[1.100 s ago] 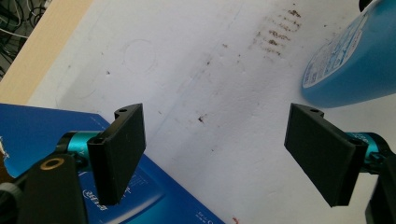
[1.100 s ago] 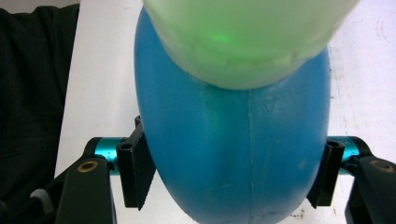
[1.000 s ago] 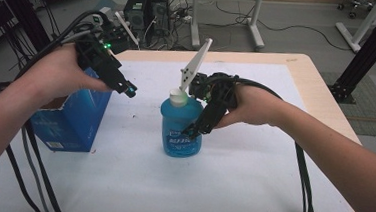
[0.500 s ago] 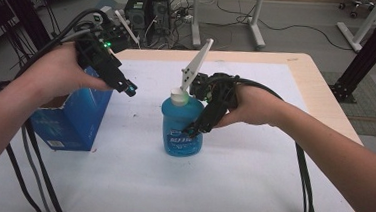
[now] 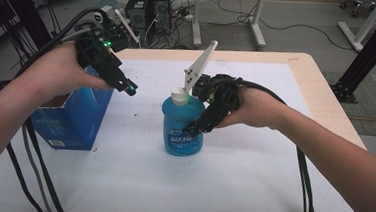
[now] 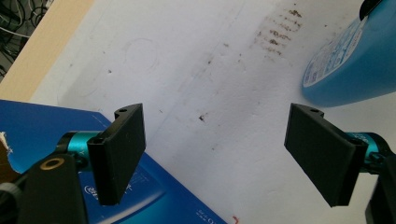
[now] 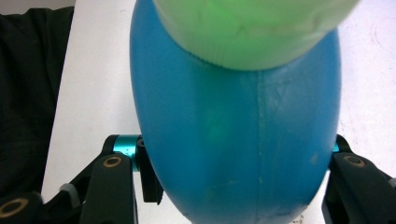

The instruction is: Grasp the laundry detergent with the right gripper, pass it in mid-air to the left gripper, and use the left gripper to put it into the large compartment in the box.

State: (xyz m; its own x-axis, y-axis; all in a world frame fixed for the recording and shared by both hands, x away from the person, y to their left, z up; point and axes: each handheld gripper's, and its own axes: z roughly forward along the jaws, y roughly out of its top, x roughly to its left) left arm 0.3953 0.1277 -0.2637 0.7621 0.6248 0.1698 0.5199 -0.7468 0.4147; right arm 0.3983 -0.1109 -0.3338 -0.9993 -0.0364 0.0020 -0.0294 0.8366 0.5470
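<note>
White tabletop (image 5: pixel 251 180): blue bottle (image 5: pixel 183 128) upright, pinched betw. right gripper (image 5: pixel 194 129) jaws, just closing.

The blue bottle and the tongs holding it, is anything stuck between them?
No. The right tongs have just closed on the blue bottle, with nothing visible between their pads and its sides. The left tongs hang open over the blue box, off to one side.
</note>
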